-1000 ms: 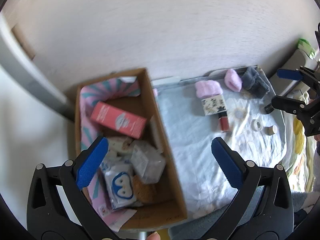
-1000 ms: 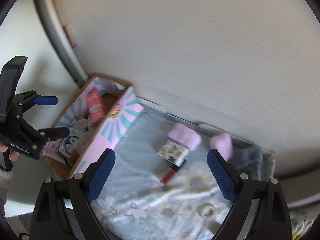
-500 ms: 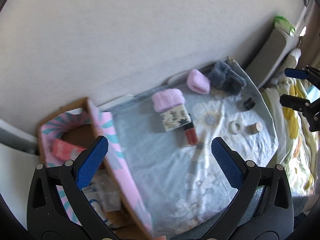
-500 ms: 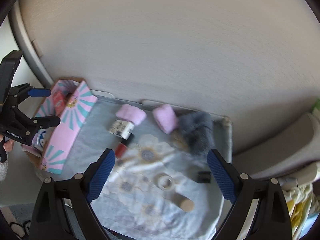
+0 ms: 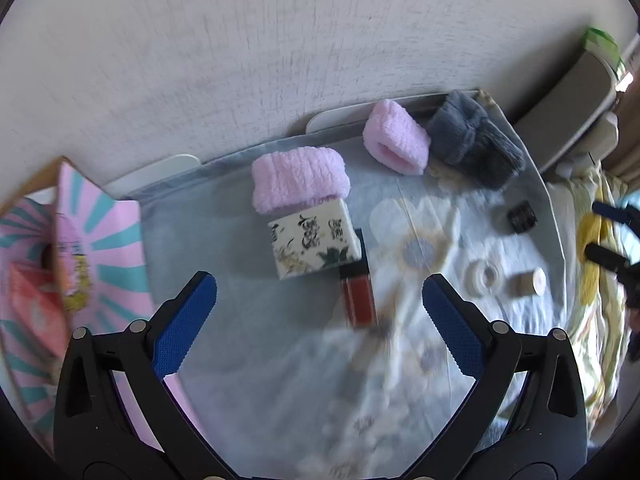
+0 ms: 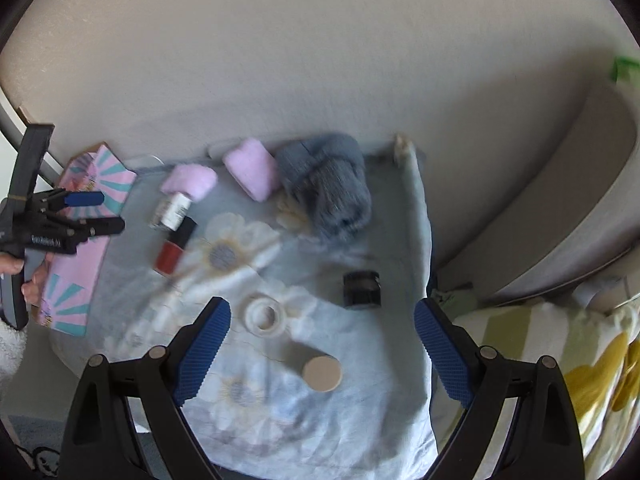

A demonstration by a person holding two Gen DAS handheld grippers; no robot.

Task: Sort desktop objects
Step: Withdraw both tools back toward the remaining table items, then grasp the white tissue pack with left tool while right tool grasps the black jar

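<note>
Left gripper (image 5: pixel 320 312), left wrist view: jaws spread wide and empty, angled steeply down over the floral cloth (image 5: pixel 248 344). Directly ahead between the pads lies a red lip-gloss tube (image 5: pixel 359 300), touching the printed box (image 5: pixel 314 242) beyond it; a pink fleece cuff (image 5: pixel 298 184) rests against the box's far edge. Farther ahead to the right sit a second pink cuff (image 5: pixel 396 138) and a grey fleece piece (image 5: pixel 474 140). The pink-and-teal carton (image 5: pixel 100 248) stands to the left.

Right gripper (image 6: pixel 322 348), right wrist view: jaws likewise wide apart, holding nothing. A beige cylinder (image 6: pixel 321 372) sits between the pads, with a white tape roll (image 6: pixel 264 316) just ahead to the left and a small black jar (image 6: pixel 361 290) ahead to the right. The other gripper appears far left, over the carton.

Step in hand, as judged: approach, with nothing yet picked. The next move calls for lowering onto one item, probably the tube or the cylinder, closing squarely, then carrying it to the carton.
</note>
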